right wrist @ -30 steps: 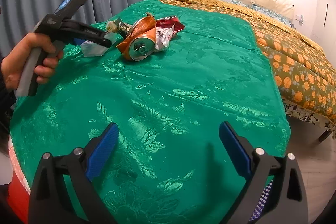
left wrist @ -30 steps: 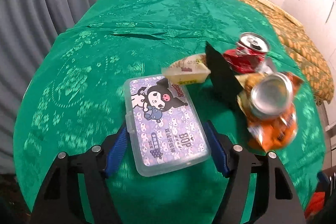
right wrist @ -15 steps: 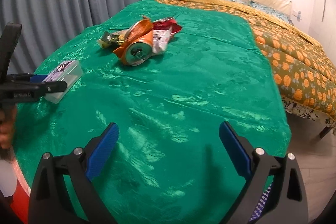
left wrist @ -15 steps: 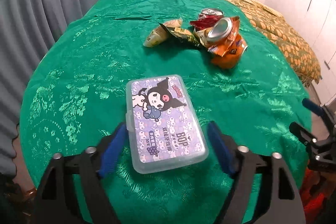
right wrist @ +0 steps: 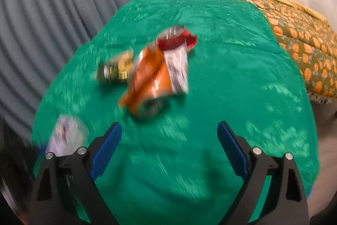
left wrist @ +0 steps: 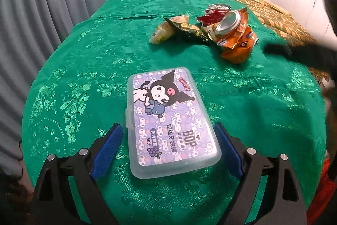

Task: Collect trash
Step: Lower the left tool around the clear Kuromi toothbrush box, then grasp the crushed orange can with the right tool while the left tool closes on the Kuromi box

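Observation:
A clear plastic box (left wrist: 168, 121) with a cartoon sticker lies flat on the green cloth (left wrist: 84, 69). My left gripper (left wrist: 167, 125) straddles it with its jaws opening, and the blue pads (left wrist: 107, 144) stand just off its sides. Beyond it lies the trash pile: a crushed orange can (left wrist: 236, 45), a red can (left wrist: 218, 8) and a yellow wrapper (left wrist: 166, 32). My right gripper (right wrist: 169, 128) hovers before the pile with its jaws wide and closing slightly, nothing between them. The right wrist view is blurred and shows the orange can (right wrist: 147, 81), red can (right wrist: 174, 39) and box (right wrist: 67, 136).
A bed with an orange patterned cover (right wrist: 305, 39) runs along the right and back. Grey curtains (left wrist: 42, 14) hang on the left. The cloth's rounded edge drops off near me, and something red (left wrist: 320, 193) sits below it at the right.
My left gripper pulled back from the trash pile with the box, and its pads have spread off the box's sides. My right gripper swung toward the pile, which now looks closer.

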{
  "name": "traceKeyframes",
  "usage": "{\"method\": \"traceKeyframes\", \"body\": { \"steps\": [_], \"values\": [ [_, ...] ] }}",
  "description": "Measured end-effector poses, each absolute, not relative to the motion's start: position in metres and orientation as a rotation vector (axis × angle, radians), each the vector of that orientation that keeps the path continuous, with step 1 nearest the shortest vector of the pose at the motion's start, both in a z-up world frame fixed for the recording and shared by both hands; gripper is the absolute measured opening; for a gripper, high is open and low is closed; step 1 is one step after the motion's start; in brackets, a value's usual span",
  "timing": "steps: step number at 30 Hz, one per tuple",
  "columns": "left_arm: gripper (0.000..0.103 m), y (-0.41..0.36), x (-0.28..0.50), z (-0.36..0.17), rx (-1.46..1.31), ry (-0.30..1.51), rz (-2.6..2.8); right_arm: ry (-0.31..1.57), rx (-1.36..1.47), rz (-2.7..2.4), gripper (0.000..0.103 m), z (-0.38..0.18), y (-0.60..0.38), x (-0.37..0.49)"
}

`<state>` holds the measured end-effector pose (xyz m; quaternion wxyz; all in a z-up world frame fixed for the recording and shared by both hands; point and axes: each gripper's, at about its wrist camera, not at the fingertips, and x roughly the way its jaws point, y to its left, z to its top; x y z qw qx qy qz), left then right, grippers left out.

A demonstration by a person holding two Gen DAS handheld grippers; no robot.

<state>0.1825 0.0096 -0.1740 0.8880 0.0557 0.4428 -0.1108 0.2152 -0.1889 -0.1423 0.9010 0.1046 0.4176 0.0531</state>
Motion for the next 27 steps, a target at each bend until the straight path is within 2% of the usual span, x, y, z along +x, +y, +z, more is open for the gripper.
{"method": "traceKeyframes", "body": {
  "steps": [8, 9, 10, 15, 21, 24, 27],
  "values": [
    [0.087, 0.013, 0.182, -0.174, 0.097, 0.915, -0.226, 0.941, 0.497, 0.005, 0.09, -0.158, -0.183, 0.272],
    [0.087, 0.013, 0.182, -0.173, 0.095, 0.915, -0.226, 0.952, 0.509, 0.012, 0.085, -0.16, -0.184, 0.272],
    [0.087, 0.013, 0.182, -0.173, 0.094, 0.915, -0.226, 0.968, 0.509, 0.026, 0.062, -0.162, -0.185, 0.271],
    [0.087, 0.015, 0.183, -0.173, 0.09, 0.914, -0.231, 0.946, 0.303, 0.093, 0.061, -0.145, -0.182, 0.243],
    [0.087, 0.014, 0.183, -0.173, 0.09, 0.914, -0.23, 1.011, -0.14, 0.25, 0.061, -0.121, -0.171, 0.189],
    [0.087, 0.014, 0.183, -0.173, 0.092, 0.915, -0.228, 1.076, -0.314, 0.287, 0.062, -0.123, -0.168, 0.163],
    [0.087, 0.015, 0.183, -0.174, 0.094, 0.916, -0.226, 1.08, -0.338, 0.273, 0.064, -0.138, -0.17, 0.15]
  ]
}}
